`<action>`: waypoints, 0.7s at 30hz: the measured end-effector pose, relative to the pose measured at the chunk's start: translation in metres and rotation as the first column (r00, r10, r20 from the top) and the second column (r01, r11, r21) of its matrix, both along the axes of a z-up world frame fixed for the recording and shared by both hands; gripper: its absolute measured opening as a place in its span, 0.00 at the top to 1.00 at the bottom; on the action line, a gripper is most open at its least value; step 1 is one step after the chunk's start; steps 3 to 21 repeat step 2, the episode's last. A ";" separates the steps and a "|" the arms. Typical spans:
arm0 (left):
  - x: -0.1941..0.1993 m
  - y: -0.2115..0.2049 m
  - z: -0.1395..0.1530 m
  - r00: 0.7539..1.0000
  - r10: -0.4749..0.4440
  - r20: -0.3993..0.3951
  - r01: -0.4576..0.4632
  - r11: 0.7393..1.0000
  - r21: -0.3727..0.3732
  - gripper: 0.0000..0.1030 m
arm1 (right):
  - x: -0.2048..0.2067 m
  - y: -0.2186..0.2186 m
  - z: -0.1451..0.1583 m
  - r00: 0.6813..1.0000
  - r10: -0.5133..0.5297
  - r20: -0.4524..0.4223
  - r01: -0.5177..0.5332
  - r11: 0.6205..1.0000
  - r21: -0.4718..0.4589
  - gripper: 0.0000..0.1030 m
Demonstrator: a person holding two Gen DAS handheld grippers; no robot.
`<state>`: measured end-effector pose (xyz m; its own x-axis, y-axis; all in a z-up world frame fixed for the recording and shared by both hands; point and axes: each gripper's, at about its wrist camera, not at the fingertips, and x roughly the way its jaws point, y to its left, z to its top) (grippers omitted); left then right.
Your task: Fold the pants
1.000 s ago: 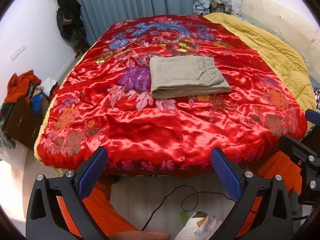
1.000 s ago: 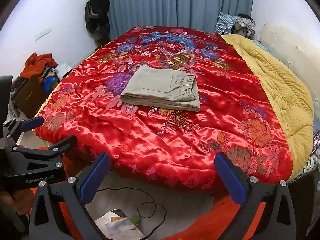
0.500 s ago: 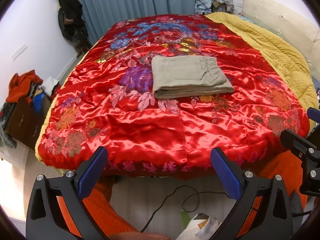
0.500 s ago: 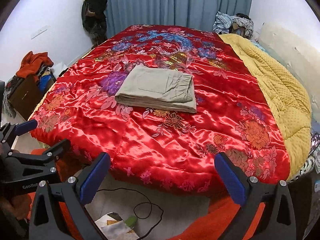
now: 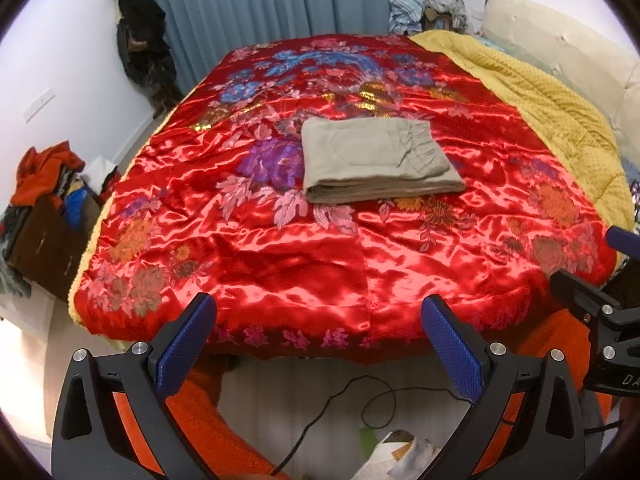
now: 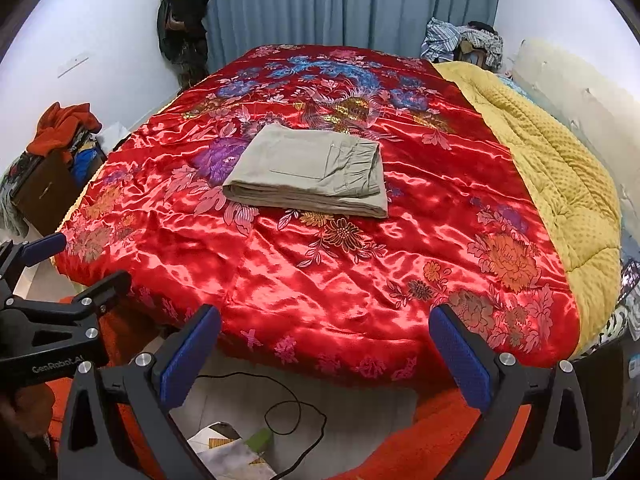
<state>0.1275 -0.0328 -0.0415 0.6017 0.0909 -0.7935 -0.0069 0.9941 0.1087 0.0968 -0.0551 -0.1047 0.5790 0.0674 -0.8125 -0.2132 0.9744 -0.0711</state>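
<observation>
Blue-grey curtains (image 5: pixel 280 4) close the far wall of a bedroom, and a wide bed (image 6: pixel 500 344) takes most of the floor. Its red satin cover (image 5: pixel 320 264) with flower patterns is spread over nearly the whole bed, and a yellow quilt (image 5: pixel 560 120) lies along the right side. On the left, near the wall, a dark cabinet (image 5: pixel 44 244) carries a heap of orange and other clothes. The pants (image 5: pixel 372 158), beige, lie folded into a flat rectangle near the middle of the red cover, with the elastic waistband on the right. Both tools are held off the near edge of the bed, above the floor, and well apart from the pants, which lie ahead of them on the bed. The left hand-held gripper (image 5: pixel 320 344) has its blue-padded fingers wide apart and holds nothing. The right hand-held gripper (image 6: pixel 326 352) is likewise spread wide and empty. A thin black cable (image 6: pixel 280 400) lies on the floor below.
</observation>
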 end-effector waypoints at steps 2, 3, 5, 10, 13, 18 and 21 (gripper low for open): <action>0.000 0.000 0.001 1.000 0.001 0.011 -0.001 1.000 0.013 0.01 | 0.000 0.000 0.001 1.000 -0.001 0.004 0.001 1.000 0.004 0.01; 0.000 0.000 0.001 1.000 0.001 0.011 -0.001 1.000 0.013 0.01 | 0.000 0.000 0.001 1.000 -0.001 0.004 0.001 1.000 0.004 0.01; 0.000 0.000 0.001 1.000 0.001 0.011 -0.001 1.000 0.013 0.01 | 0.000 0.000 0.001 1.000 -0.001 0.004 0.001 1.000 0.004 0.01; 0.000 0.000 0.001 1.000 0.001 0.011 -0.001 1.000 0.013 0.01 | 0.000 0.000 0.001 1.000 -0.001 0.004 0.001 1.000 0.004 0.01; 0.000 0.000 0.001 1.000 0.001 0.011 -0.001 1.000 0.013 0.01 | 0.000 0.000 0.001 1.000 -0.001 0.004 0.001 1.000 0.004 0.01; 0.000 0.000 0.001 1.000 0.001 0.011 -0.001 1.000 0.013 0.01 | 0.000 0.000 0.001 1.000 -0.001 0.004 0.001 1.000 0.004 0.01; 0.000 0.000 0.001 1.000 0.001 0.011 -0.001 1.000 0.013 0.01 | 0.000 0.000 0.001 1.000 -0.001 0.004 0.001 1.000 0.004 0.01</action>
